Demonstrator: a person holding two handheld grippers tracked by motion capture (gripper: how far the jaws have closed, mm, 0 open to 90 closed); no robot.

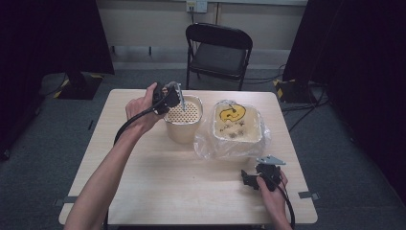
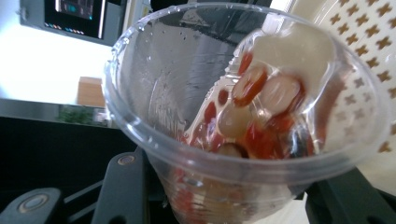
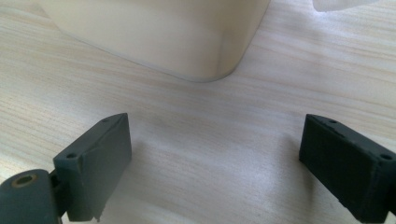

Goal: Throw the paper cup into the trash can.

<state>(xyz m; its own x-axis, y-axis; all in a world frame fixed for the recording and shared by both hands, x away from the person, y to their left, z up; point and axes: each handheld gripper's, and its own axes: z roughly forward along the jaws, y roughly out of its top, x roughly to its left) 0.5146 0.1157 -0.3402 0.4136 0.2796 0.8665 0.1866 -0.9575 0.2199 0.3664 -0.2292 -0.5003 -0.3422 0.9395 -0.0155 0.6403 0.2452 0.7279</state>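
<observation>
My left gripper [image 1: 167,98] is shut on a clear plastic cup [image 1: 178,92], held tipped over a cream bucket [image 1: 182,132] whose top carries a perforated strainer [image 1: 184,114]. In the left gripper view the cup [image 2: 196,93] holds red and pale food pieces [image 2: 261,116] and a white lump [image 2: 294,49] sliding toward its rim, with the strainer [image 2: 369,37] just beyond. My right gripper [image 1: 247,180] rests low over the table near the front right, open and holding nothing. Its jaws [image 3: 215,158] stand wide apart over bare wood.
A second cream bin [image 1: 238,125] lined with a clear plastic bag [image 1: 206,143] stands right of the bucket, with yellow scraps [image 1: 230,113] inside. Its corner [image 3: 163,37] lies just ahead of my right gripper. A black folding chair [image 1: 219,52] stands behind the table [image 1: 158,182].
</observation>
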